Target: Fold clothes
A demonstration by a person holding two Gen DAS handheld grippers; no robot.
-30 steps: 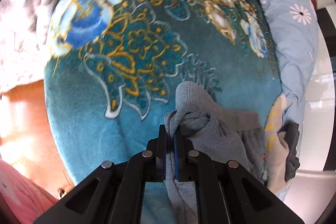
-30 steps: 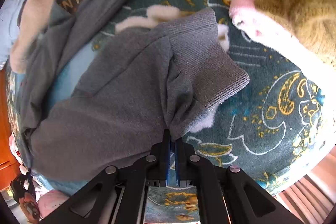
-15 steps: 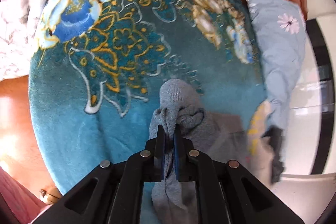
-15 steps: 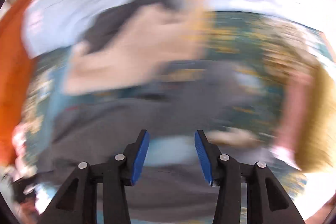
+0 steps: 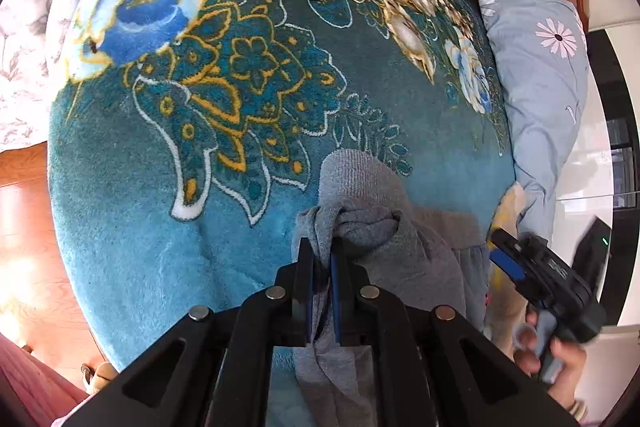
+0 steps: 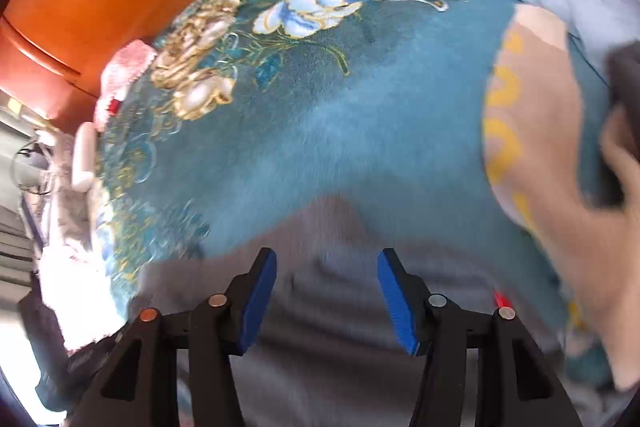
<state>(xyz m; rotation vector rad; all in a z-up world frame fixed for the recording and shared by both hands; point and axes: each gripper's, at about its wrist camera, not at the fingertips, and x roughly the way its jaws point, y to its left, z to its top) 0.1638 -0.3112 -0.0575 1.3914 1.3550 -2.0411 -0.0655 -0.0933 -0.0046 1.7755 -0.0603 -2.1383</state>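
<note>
1. Right tool (image 6: 326, 291): released since 1.0 s ago, jaws now wide apart above the grey garment (image 6: 344, 347).
2. Left tool (image 5: 321, 259): still clamped on bunched grey cuff.
3. Garment lies crumpled on teal floral blanket (image 5: 248, 99).

grey garment (image 6: 340, 327) blurred, cut off below; beige garment (image 6: 532, 131) smeared

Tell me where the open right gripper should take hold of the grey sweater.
Probably the flat grey edge lying between the right gripper fingers, coming straight down from above. The grey sweater lies spread on the blanket there, so a pinch should gather one fold. The left gripper is clamped on the bunched cuff end, so stay away from that. The right view is blurred; confirm the edge first.
</note>
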